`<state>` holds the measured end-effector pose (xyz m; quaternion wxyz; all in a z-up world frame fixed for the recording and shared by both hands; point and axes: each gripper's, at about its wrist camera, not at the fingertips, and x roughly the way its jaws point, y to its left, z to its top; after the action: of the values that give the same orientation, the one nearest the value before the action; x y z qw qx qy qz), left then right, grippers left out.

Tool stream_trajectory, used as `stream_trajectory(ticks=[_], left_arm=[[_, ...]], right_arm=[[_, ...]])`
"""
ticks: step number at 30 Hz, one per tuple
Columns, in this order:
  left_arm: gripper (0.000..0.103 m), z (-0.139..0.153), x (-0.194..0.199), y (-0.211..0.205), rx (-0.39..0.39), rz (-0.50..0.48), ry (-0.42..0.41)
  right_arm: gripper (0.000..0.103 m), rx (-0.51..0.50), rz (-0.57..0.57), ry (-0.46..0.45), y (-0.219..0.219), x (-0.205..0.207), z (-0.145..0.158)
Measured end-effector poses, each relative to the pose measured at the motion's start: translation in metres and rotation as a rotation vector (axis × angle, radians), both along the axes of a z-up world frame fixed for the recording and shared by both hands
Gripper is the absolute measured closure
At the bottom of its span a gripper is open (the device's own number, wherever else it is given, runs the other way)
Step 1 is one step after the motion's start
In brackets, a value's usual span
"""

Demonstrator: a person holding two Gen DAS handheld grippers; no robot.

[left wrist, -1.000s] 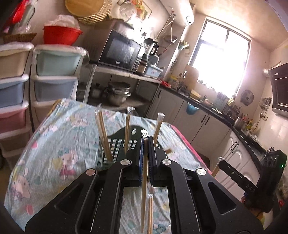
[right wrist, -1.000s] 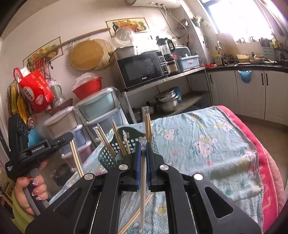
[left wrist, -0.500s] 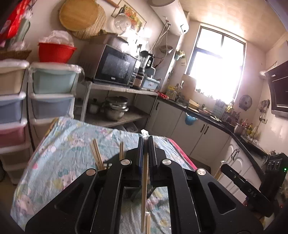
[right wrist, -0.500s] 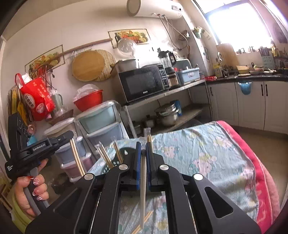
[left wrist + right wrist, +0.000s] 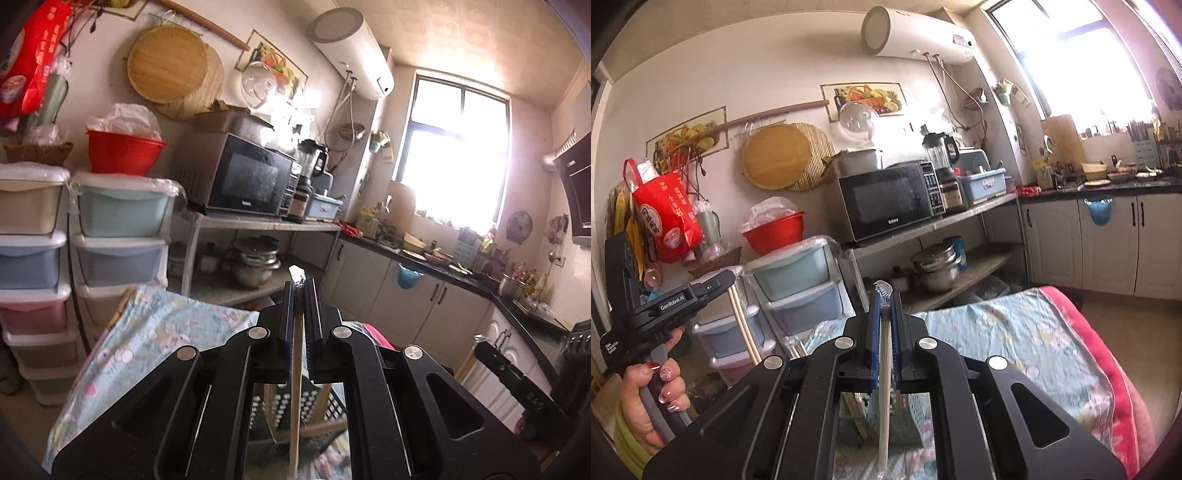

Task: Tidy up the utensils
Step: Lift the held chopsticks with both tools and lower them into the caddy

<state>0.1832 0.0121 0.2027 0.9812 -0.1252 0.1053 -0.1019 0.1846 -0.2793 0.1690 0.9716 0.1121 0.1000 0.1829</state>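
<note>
Mid-task, judging by the layout: each hand is carrying one utensil and neither is in the holder yet. Left gripper (image 5: 300, 295) fingers are pinching a plastic-wrapped pale wooden chopstick (image 5: 295, 402), which is hanging nearly vertical between the blue pads, wrapper tip poking out above. Right gripper (image 5: 885, 306) fingers are pinching a second plastic-wrapped pale wooden chopstick (image 5: 884, 398) the same way. Below both, a dark green perforated plastic utensil basket (image 5: 332, 410) is sitting on the counter covered with a light blue cartoon-print cloth (image 5: 155, 332), and at least a couple of wooden sticks are already standing or leaning in it, so some sorting looks done. Left to do, I'd say: dropping these two in, plus anything loose I can't see. Hard to read: both gripper bodies are blocking most of the basket, so the count inside and which compartment is free are unclear. Lower ends of both held chopsticks are running out of frame. In the right wrist view, the person's hand (image 5: 653, 398) is gripping the left tool's handle, and pale sticks are showing under that tool's nose; I can't tell whether one or two. Window glare is washing out the far side.
</note>
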Motion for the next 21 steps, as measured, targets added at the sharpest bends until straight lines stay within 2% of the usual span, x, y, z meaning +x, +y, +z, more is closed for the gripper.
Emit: stream_trajectory(ticks=[10,21], left_arm=[[0.1,0.016,0.019,0.012,0.009,0.089,-0.052],[0.1,-0.006,0.044,0.015,0.009,0.128,-0.022]], right_arm=[[0.097,-0.04,-0.026,-0.037,0.01,0.031,0.023],[0.097,-0.065,-0.047,-0.127,0.026,0.05,0.036]])
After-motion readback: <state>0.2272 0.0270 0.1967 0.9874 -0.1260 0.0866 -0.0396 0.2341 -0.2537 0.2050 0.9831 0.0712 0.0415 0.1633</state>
